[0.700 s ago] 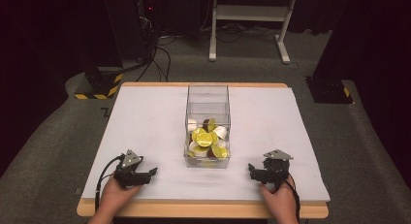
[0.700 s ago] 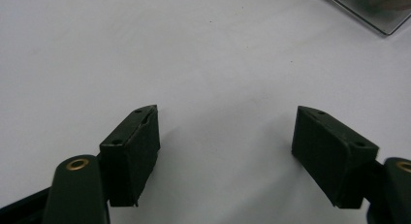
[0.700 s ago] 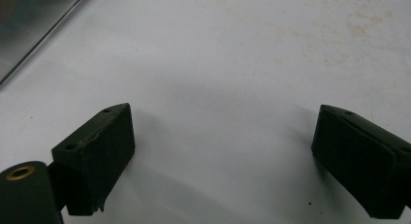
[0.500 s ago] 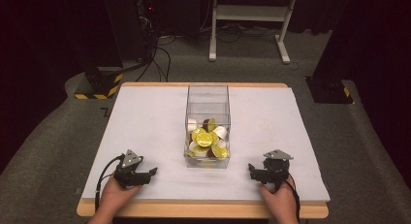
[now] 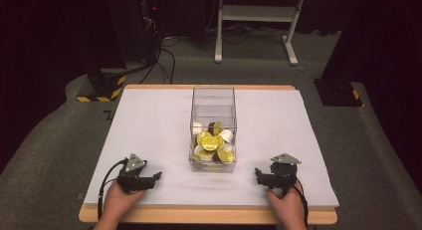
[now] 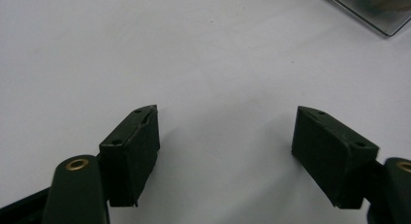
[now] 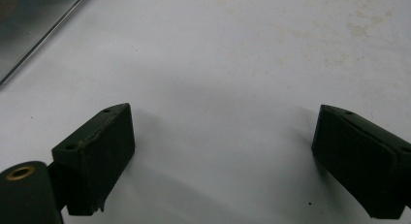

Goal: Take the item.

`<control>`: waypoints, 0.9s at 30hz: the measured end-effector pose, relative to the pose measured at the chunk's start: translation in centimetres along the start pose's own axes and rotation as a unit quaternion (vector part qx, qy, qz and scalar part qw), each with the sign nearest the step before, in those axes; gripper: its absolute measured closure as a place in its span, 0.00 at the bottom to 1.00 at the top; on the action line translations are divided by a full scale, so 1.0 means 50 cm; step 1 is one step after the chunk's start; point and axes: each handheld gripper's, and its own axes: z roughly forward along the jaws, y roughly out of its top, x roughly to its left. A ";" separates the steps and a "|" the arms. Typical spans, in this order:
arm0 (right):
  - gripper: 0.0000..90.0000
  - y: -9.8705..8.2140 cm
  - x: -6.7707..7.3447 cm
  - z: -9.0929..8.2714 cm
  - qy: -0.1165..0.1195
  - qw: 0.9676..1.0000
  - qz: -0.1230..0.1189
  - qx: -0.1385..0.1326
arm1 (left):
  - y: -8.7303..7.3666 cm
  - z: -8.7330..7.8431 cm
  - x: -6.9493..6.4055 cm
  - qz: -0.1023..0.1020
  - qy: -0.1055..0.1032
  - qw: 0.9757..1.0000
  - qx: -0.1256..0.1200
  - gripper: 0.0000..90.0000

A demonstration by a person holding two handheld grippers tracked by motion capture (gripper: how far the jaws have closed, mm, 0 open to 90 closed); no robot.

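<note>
Resting low on the white table (image 5: 149, 120) near its front edge, the left gripper (image 5: 154, 177) and the right gripper (image 5: 259, 176) each had jaws spread wide with nothing between them. Midway between them and a little farther from the person stood the clear box (image 5: 213, 98), its long axis running away from the person, with yellow and white capsules (image 5: 211, 143) heaped at its near end. Neither hand looked clearly nearer, so either gripper could probably reach up and over the near wall.

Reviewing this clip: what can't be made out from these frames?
- Clear box, high view: the yellow and white pieces are too small to identify or count.
- Left gripper view: box corner cut off by the frame edge.
- Right gripper view: box corner cut off likewise, contents blurred.
</note>
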 end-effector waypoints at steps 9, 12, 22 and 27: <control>0.09 0.000 0.000 0.000 0.000 1.000 0.000 0.000 | 0.001 -0.001 0.000 0.005 0.002 1.000 0.004 0.28; 0.09 0.000 0.000 0.000 0.001 1.000 0.000 0.001 | 0.001 -0.001 -0.003 0.005 0.000 1.000 0.007 0.25; 0.09 0.000 0.000 0.000 0.001 1.000 0.000 0.001 | 0.003 -0.008 -0.007 0.010 -0.010 1.000 -0.001 0.25; 0.09 0.000 -0.001 0.000 0.001 1.000 0.001 0.000 | 0.004 -0.009 -0.011 0.005 -0.016 1.000 -0.011 0.26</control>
